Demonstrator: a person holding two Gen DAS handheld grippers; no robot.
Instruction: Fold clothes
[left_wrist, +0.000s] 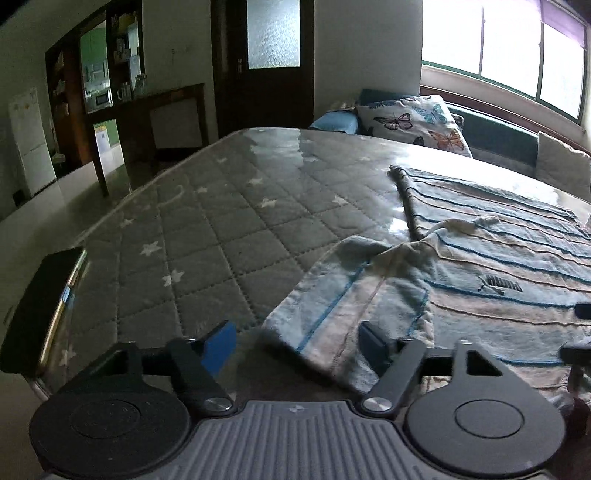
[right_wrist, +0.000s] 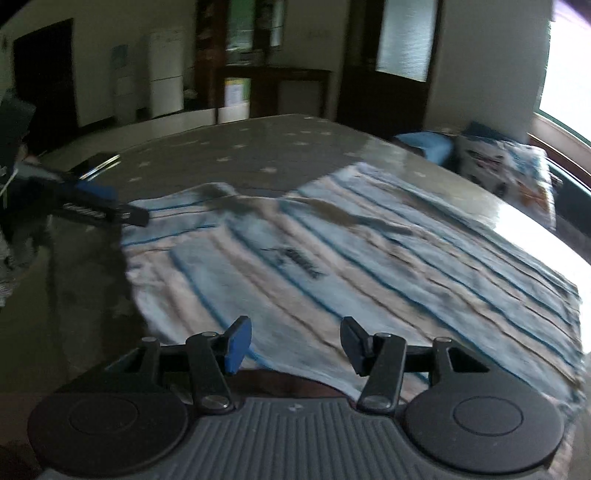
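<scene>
A light blue and cream striped shirt (left_wrist: 498, 266) lies spread on the grey star-quilted mattress (left_wrist: 221, 221). Its sleeve (left_wrist: 347, 295) lies folded toward the near edge. My left gripper (left_wrist: 299, 341) is open, its jaws either side of the sleeve's end, low over the mattress. In the right wrist view the same shirt (right_wrist: 351, 258) lies flat, blurred by motion. My right gripper (right_wrist: 293, 343) is open and empty over the shirt's near hem. The left gripper (right_wrist: 103, 210) shows there at the shirt's left corner.
A dark phone (left_wrist: 44, 306) lies at the mattress's left edge. A butterfly pillow (left_wrist: 413, 122) and a blue pillow (left_wrist: 334, 122) sit beyond the far edge under the window. A white fridge (left_wrist: 31, 140), shelves and a dark door stand behind.
</scene>
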